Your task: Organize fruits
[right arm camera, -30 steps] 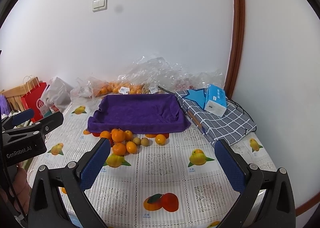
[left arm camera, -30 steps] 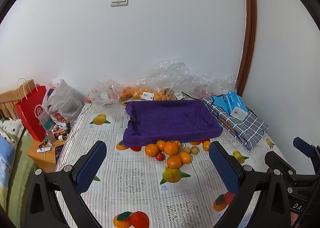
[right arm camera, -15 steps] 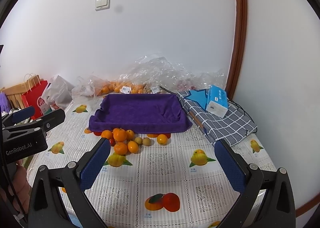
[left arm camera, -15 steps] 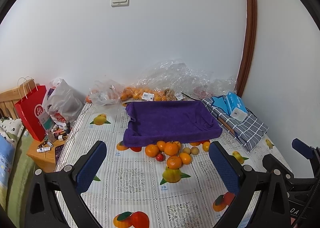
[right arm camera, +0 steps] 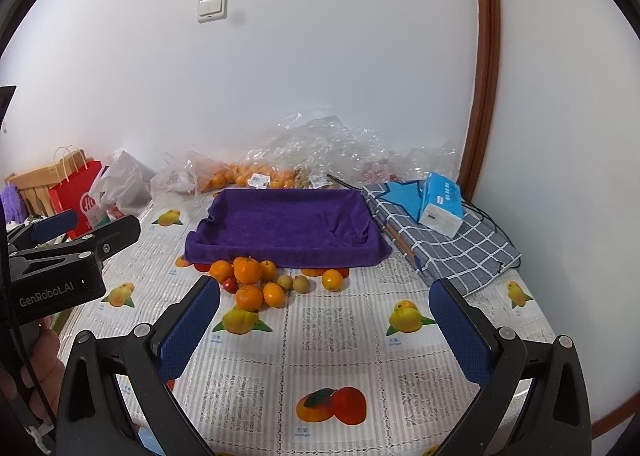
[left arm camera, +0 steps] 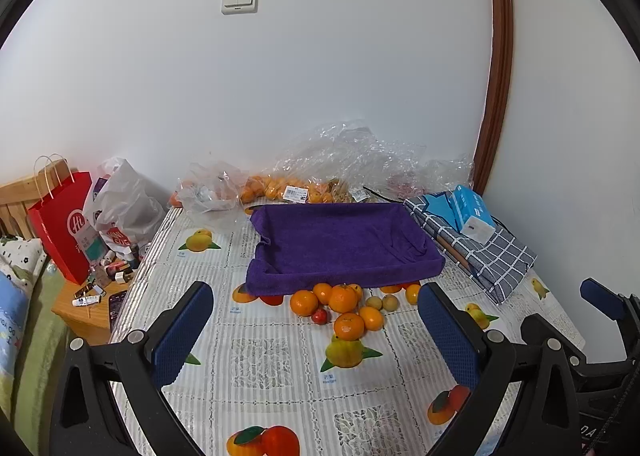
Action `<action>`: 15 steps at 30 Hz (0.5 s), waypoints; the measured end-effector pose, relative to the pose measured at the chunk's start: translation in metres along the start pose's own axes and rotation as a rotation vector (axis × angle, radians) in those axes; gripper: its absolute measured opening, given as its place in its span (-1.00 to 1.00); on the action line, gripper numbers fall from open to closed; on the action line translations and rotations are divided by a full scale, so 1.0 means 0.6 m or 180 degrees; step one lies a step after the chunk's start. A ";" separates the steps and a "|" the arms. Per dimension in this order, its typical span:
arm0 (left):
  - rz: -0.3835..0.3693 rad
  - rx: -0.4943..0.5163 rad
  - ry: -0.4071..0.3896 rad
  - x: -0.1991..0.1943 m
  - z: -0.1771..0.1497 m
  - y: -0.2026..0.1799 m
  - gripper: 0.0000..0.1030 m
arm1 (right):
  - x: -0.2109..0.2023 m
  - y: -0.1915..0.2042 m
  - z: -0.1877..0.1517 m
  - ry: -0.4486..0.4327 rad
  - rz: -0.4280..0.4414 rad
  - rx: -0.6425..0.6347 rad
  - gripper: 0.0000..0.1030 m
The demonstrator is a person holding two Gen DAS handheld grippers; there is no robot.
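Note:
A pile of loose fruit, mostly oranges (left arm camera: 343,299) (right arm camera: 248,271), with a small red fruit (left arm camera: 319,316) and two small green-brown ones (left arm camera: 389,302), lies on the fruit-print tablecloth in front of a purple cloth-lined tray (left arm camera: 340,244) (right arm camera: 288,228). The tray holds nothing. My left gripper (left arm camera: 316,332) is open and empty, above the table short of the pile. My right gripper (right arm camera: 324,330) is open and empty, to the right of the pile. The left gripper's body (right arm camera: 60,256) shows at the left of the right wrist view.
Bags of oranges under clear plastic (left arm camera: 296,189) lie against the wall behind the tray. A checked cloth bag (right arm camera: 452,240) with a blue tissue pack (right arm camera: 440,203) sits right of the tray. A red paper bag (left arm camera: 64,223), a white plastic bag and small items stand off the table's left edge.
Both grippers have stayed open. The right wrist view has shifted slightly, with the scene sliding a little right; the left view is nearly unchanged.

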State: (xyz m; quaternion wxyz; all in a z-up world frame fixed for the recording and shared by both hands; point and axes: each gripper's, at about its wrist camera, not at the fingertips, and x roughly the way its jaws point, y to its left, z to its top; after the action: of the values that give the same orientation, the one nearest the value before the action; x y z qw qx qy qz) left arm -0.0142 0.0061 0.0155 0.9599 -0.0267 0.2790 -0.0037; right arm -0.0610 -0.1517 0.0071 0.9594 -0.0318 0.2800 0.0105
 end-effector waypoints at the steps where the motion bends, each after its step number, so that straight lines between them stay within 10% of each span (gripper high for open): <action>1: 0.0002 0.0004 0.0003 0.002 0.000 0.000 0.99 | 0.003 0.001 0.000 0.0003 0.0005 -0.0008 0.99; 15: -0.0023 -0.0074 0.0175 0.096 -0.010 0.029 0.99 | 0.105 0.001 -0.009 0.0281 -0.0054 -0.0101 0.99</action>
State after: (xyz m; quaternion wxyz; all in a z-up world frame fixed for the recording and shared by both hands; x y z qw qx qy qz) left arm 0.0310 0.0219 -0.0213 0.9515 -0.0387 0.3052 -0.0046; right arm -0.0107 -0.1513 -0.0315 0.9456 -0.0498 0.3215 0.0054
